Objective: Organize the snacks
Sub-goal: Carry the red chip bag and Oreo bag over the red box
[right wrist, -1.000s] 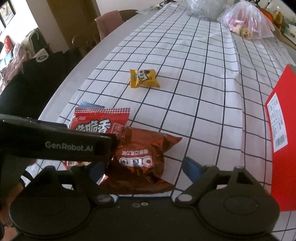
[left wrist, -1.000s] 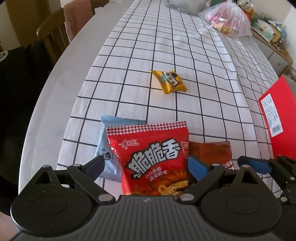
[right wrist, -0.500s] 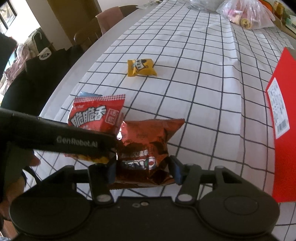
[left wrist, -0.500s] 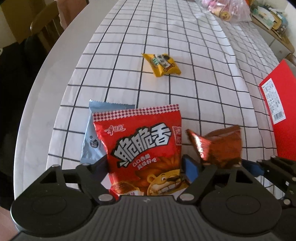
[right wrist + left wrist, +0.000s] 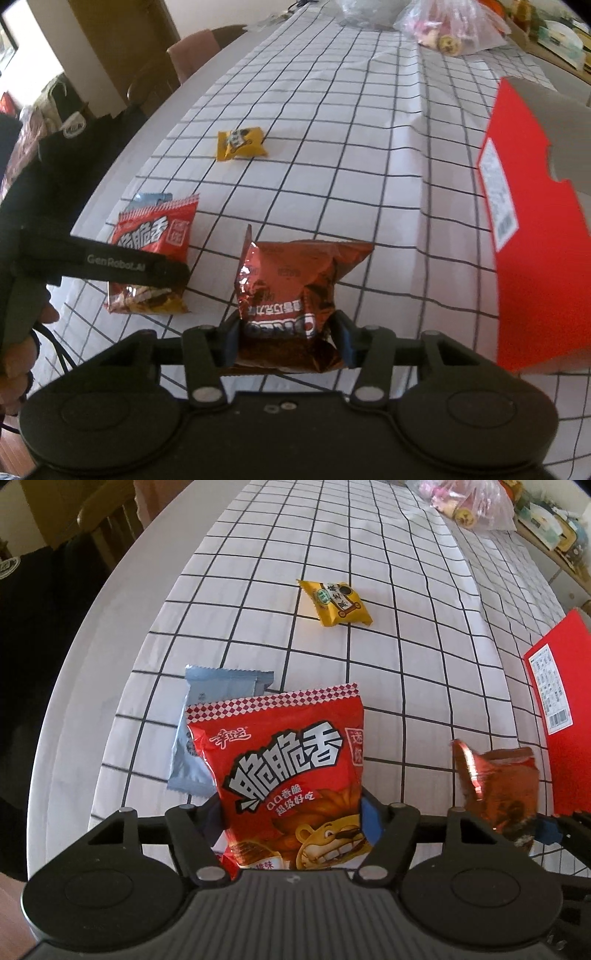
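Note:
My left gripper (image 5: 291,823) is shut on a red snack bag (image 5: 288,771) with white characters and a lion, lifted off the checked tablecloth (image 5: 369,554). A pale blue packet (image 5: 207,738) lies under and behind it. My right gripper (image 5: 288,339) is shut on a brown foil Oreo bag (image 5: 291,284) and holds it above the cloth; the bag also shows in the left wrist view (image 5: 498,790). A yellow packet (image 5: 336,603) lies further out on the cloth, also in the right wrist view (image 5: 240,144).
An open red box (image 5: 535,258) stands at the right, close to the Oreo bag. A clear plastic bag of sweets (image 5: 454,26) lies at the far end. Chairs (image 5: 192,55) and dark clothing line the table's left edge.
Both grippers have closed on their bags and lifted them. The right gripper has carried the Oreo bag up and to the right, toward the red box.

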The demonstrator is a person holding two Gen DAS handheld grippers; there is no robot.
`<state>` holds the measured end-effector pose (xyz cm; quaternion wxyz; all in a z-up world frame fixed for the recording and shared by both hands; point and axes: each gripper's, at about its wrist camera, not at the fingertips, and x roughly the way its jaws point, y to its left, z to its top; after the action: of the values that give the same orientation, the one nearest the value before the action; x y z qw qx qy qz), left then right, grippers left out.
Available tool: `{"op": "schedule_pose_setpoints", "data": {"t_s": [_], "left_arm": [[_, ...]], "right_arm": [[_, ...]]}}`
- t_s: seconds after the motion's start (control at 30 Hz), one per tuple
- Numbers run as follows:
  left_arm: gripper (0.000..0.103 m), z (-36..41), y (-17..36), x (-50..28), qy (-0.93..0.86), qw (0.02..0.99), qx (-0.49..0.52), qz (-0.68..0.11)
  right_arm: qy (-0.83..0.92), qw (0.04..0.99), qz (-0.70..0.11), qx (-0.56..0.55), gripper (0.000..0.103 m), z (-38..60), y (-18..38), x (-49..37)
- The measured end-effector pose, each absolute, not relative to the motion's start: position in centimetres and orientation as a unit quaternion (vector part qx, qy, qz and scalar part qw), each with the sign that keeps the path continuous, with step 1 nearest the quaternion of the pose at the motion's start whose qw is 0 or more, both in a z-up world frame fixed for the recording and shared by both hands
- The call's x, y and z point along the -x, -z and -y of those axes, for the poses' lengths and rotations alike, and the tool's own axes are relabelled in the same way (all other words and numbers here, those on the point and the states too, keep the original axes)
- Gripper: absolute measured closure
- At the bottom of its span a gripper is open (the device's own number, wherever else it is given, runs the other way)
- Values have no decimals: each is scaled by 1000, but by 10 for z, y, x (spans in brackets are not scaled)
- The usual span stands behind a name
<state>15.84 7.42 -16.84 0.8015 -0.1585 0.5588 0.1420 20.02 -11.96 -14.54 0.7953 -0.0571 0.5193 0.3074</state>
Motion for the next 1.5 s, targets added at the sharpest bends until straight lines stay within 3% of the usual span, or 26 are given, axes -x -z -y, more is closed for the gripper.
{"op": "schedule_pose_setpoints", "data": {"t_s": [0.7, 1.13, 1.5], "left_arm": [[33, -11, 92, -123, -124, 842, 168, -498], [33, 81, 44, -150, -64, 878, 118, -460], [33, 155, 34, -193, -21, 887, 77, -456]], "right_arm": [[-321, 826, -462, 8, 55, 214, 68, -201], [-303, 856, -419, -5, 55, 293, 34, -219], [-254, 873, -416, -10, 55, 354, 38, -251]]}}
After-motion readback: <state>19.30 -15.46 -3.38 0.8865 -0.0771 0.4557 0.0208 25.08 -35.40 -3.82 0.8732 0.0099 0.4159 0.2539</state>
